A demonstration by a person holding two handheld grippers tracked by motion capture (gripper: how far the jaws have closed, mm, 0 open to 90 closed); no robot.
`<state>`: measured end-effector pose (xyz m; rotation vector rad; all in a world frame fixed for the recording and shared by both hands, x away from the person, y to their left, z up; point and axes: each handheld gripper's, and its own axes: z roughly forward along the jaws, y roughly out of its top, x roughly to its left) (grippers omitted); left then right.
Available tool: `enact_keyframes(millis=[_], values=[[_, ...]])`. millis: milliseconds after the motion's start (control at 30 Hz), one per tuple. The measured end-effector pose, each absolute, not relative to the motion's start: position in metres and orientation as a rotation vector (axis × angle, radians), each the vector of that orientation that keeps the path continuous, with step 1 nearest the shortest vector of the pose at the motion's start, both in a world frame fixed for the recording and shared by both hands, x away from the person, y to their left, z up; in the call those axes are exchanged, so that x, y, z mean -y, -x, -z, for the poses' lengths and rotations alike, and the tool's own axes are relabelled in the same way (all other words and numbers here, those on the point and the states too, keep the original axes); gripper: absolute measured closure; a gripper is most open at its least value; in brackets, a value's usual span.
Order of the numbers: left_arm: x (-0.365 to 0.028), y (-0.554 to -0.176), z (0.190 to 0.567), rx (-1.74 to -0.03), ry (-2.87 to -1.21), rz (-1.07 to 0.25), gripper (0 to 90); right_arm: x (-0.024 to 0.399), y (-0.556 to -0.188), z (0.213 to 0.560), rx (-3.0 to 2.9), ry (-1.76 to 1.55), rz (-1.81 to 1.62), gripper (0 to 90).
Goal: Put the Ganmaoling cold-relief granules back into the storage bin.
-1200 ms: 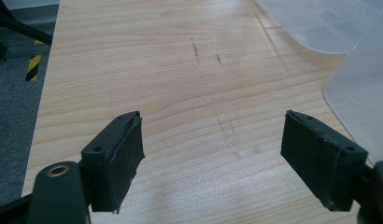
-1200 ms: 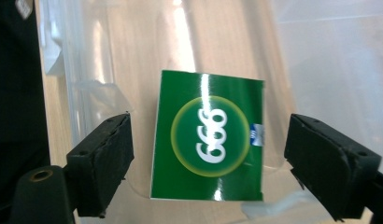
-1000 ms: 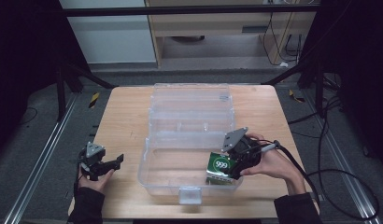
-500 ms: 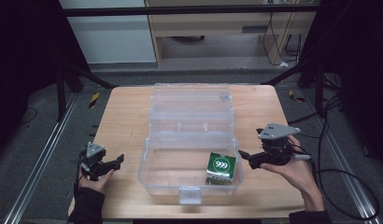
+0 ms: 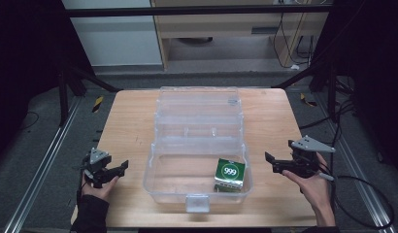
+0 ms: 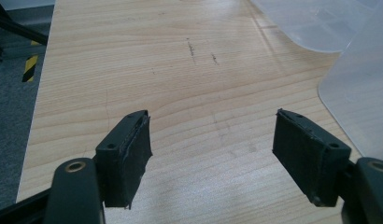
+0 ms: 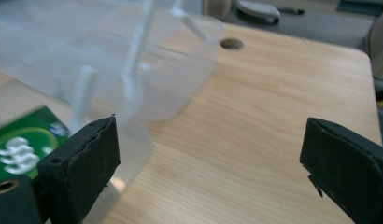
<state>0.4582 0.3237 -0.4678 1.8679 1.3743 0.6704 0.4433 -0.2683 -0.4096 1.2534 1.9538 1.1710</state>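
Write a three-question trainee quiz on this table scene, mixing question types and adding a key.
1. True or false: the green carton marked 999 lies inside the clear plastic storage box.
2. Multiple choice: the right gripper is A) shut on the carton, B) open and empty beside the box, C) inside the box.
3. Fill in: the left gripper is open over the bare wooden ___.

Key: 1 true; 2 B; 3 table.

High view: dim surroundings, table (image 5: 134, 121) evenly lit from above, soft grain. Left gripper view sharp, faint glare ahead. Right gripper view: clear box (image 7: 110, 70) ahead-left blurred, possibly motion smear; the jaws' pads stay crisp.
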Motion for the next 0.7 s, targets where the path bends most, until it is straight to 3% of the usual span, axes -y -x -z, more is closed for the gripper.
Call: enact_keyframes(millis=[700], values=[[-0.324, -0.461, 0.473, -1.391, -1.887, -0.673, 24.6, 0.300, -0.446, 0.471, -1.858, -1.442, -0.997, 3.5]])
